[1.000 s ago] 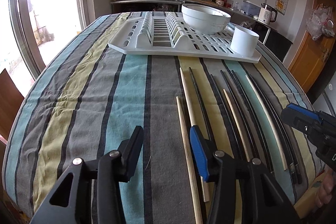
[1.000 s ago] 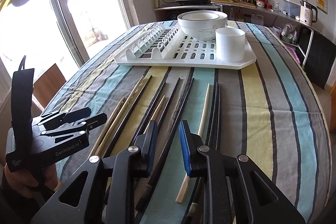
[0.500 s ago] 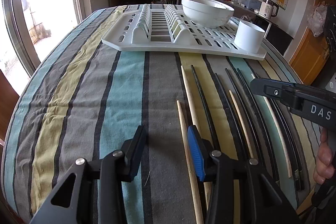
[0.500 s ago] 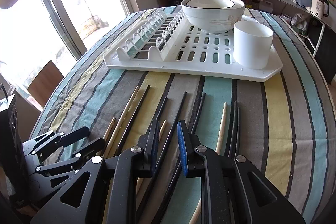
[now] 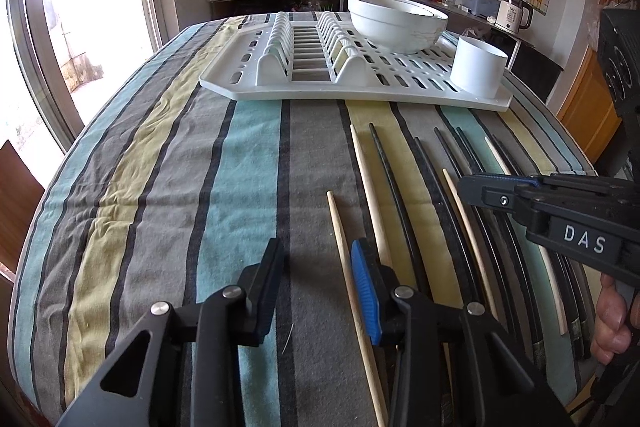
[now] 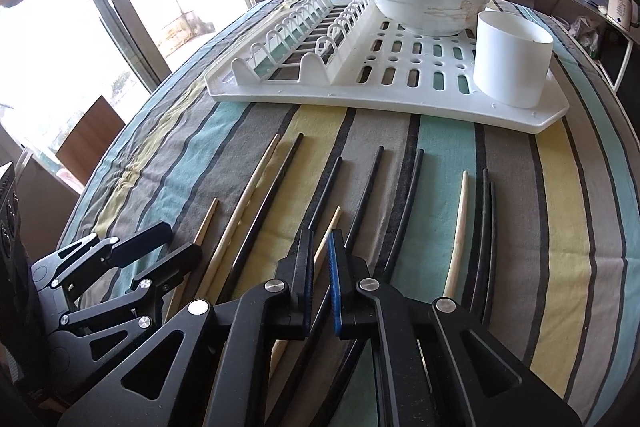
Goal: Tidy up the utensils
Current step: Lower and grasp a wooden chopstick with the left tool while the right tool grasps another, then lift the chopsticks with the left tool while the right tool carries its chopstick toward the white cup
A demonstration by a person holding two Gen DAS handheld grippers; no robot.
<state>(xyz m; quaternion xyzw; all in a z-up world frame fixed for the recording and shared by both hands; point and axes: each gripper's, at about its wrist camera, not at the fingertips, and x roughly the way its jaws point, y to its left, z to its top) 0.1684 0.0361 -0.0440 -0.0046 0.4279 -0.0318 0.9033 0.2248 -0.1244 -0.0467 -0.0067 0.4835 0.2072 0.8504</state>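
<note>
The right gripper (image 6: 320, 251) has just been closing its jaws, and a short pale chopstick (image 6: 335, 217) sits in the thin gap between them, so it looks pinched. The left gripper (image 5: 316, 267) has been closing too, but its jaws are wide apart. A second pale chopstick (image 5: 335, 219) lies between them, close to the blue pad, and nothing squeezes it yet. All the chopsticks lie side by side on the striped surface (image 5: 160, 187), in front of the white rack (image 6: 360, 95). The white cup (image 6: 512, 63) on the rack is probably where they should go. To do this step well, I think the right gripper should squeeze firmly, lift straight up so the dark chopsticks beside it are not bumped, and keep the stick from tipping. The near ends of the chopsticks are hidden under the grippers. I cannot be sure the pads really press the stick. A hand (image 5: 612, 315) is cut off at the edge.
</note>
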